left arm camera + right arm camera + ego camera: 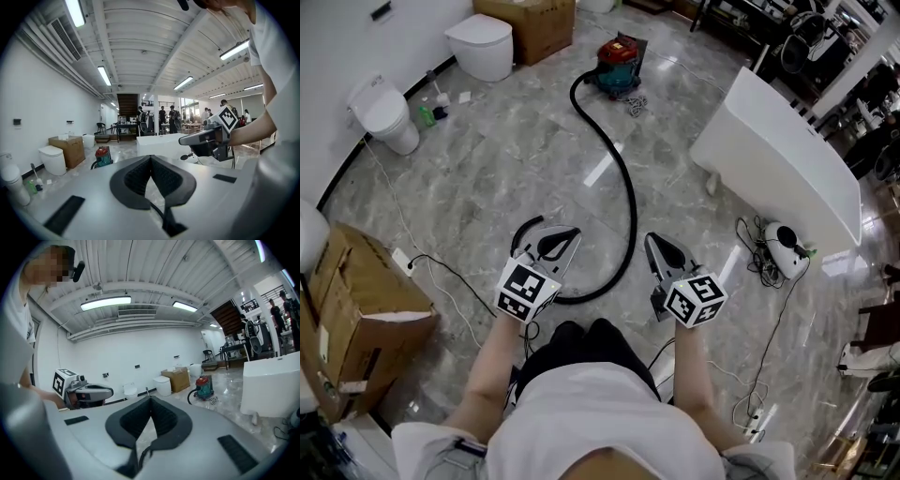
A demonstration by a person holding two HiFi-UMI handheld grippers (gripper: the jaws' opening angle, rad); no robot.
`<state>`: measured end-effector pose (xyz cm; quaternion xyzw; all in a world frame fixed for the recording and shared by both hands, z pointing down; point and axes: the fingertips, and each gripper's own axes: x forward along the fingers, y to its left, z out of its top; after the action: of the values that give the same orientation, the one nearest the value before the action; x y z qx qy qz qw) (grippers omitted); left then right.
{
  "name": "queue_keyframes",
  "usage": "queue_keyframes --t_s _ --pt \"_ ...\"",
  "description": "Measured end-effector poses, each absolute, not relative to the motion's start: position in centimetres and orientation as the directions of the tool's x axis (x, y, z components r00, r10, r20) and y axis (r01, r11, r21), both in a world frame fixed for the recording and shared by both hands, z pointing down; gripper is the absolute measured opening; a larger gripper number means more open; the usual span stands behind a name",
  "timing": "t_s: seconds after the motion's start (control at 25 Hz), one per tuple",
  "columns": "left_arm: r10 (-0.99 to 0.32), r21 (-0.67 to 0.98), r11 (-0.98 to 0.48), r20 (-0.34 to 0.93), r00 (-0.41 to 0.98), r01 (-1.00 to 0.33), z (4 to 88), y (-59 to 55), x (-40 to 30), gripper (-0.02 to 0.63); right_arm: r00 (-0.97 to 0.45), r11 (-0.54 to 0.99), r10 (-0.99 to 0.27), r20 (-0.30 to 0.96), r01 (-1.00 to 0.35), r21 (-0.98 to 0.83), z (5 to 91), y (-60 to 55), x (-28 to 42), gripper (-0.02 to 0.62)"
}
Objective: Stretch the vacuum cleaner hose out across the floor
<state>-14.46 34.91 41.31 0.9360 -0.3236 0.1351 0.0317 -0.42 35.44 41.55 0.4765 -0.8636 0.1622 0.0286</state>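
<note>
head view: the hose (630,192) is laid from upper centre down toward the left gripper (572,232), nearer than the right gripper (650,238); both are clenched, empty.

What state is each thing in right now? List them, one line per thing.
left gripper: shut, nothing between the jaws
right gripper: shut, nothing between the jaws
hose: lying on the floor in a long curve, not straight
vacuum cleaner: upright on the floor, hose attached
far toilet: lid down
near toilet: lid down
</note>
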Motion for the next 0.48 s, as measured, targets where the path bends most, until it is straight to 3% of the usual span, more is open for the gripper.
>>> queue_keyframes --t_s 0.48 --pt "-0.610 -0.018 -0.780 0.248 0.752 -0.626 41.5 35.6 -12.8 0.009 -0.405 0.366 -0.907 0.113 -0.892 -0.266 39.9 36.1 1.6 0.015"
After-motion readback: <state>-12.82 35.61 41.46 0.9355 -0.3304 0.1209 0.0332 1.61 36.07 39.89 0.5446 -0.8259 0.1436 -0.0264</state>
